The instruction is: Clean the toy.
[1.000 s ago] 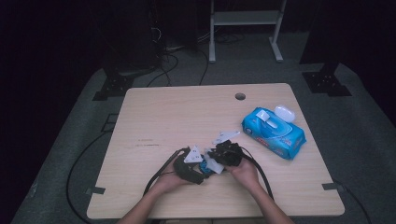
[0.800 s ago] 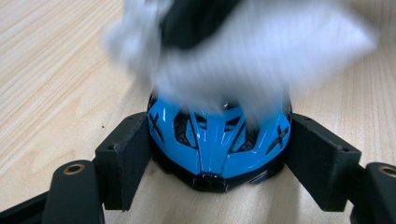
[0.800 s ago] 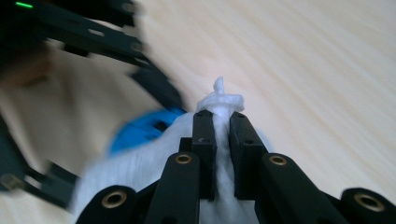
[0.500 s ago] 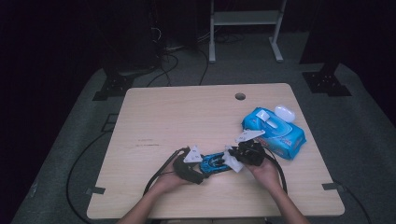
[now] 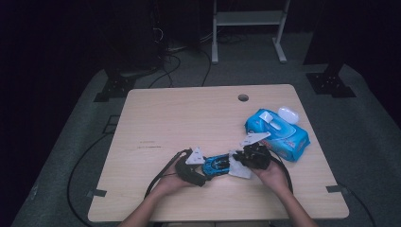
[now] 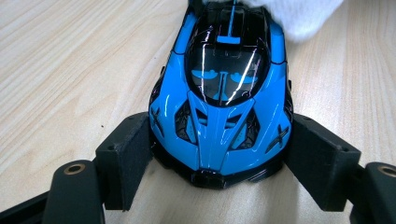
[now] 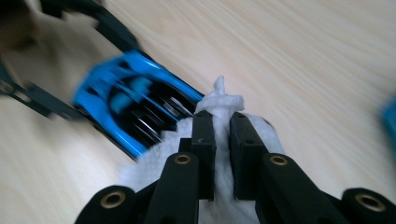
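The blue toy car (image 6: 219,93) sits on the wooden surface (image 5: 189,123) near its front edge, between the two hands. The left gripper (image 6: 217,161) has its fingers (image 6: 128,154) clamped against both flanks of the car's near end. The right gripper (image 7: 222,140) has its fingers (image 7: 204,149) closed on a white wipe (image 7: 219,100), which lies against the car's far end. A blue wipes pack (image 5: 276,135) lies at the right of the surface, just beside the right gripper, with a small white case (image 5: 288,114) touching its far side.
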A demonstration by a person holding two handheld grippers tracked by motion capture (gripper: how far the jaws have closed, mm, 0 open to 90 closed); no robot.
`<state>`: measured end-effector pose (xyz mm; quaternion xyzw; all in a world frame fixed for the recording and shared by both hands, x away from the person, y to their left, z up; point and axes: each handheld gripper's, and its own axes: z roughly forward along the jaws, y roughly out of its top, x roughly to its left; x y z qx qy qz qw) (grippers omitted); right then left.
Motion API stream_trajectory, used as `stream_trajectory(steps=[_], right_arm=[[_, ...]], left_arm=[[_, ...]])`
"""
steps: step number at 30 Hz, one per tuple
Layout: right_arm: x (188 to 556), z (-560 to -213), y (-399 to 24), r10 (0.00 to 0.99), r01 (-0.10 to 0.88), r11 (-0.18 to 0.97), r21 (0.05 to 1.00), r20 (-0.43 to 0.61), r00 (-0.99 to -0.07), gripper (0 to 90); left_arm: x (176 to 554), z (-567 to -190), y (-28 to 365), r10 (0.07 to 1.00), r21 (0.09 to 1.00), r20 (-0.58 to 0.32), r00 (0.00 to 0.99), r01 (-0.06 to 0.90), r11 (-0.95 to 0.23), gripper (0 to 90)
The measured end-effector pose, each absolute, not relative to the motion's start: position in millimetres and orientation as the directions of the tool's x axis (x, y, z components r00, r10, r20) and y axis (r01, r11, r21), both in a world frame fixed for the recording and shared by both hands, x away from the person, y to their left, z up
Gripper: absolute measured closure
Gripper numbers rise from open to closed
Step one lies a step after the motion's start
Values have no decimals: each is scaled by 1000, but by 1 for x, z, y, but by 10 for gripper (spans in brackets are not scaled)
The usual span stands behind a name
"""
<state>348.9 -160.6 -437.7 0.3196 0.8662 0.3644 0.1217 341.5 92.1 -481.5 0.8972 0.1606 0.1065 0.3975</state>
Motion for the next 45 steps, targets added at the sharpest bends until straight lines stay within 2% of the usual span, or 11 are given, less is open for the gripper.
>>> stream_trajectory(steps=[4,7,10,14,19,25,34,37,45], right_arm=[[352,-437,-153,621,455,549,701,22,-783,812],[351,-435,-169,639,485,525,699,53,-768,811],[346,-437,-187,634,524,483,701,133,-762,806],[341,-445,-198,646,554,426,715,189,-740,808],[337,-446,-196,649,522,449,725,137,-748,810],[334,-449,-197,653,516,438,736,134,-746,813],[331,-449,-195,658,502,447,740,108,-745,814],[331,-449,-195,657,497,453,741,99,-747,815],[329,-449,-194,654,481,467,742,77,-753,815]], left_arm=[[341,-481,93,371,745,66,926,201,-635,254],[342,-481,93,366,746,61,929,201,-634,254],[342,-482,93,367,750,58,928,203,-630,254],[342,-481,92,372,743,58,926,208,-636,253],[345,-479,96,364,753,21,931,225,-619,213],[350,-471,105,384,791,-39,922,264,-552,208],[356,-471,106,438,793,-106,893,341,-505,309],[359,-474,109,467,780,-128,875,380,-497,317],[363,-475,108,453,770,-221,864,440,-462,308]])
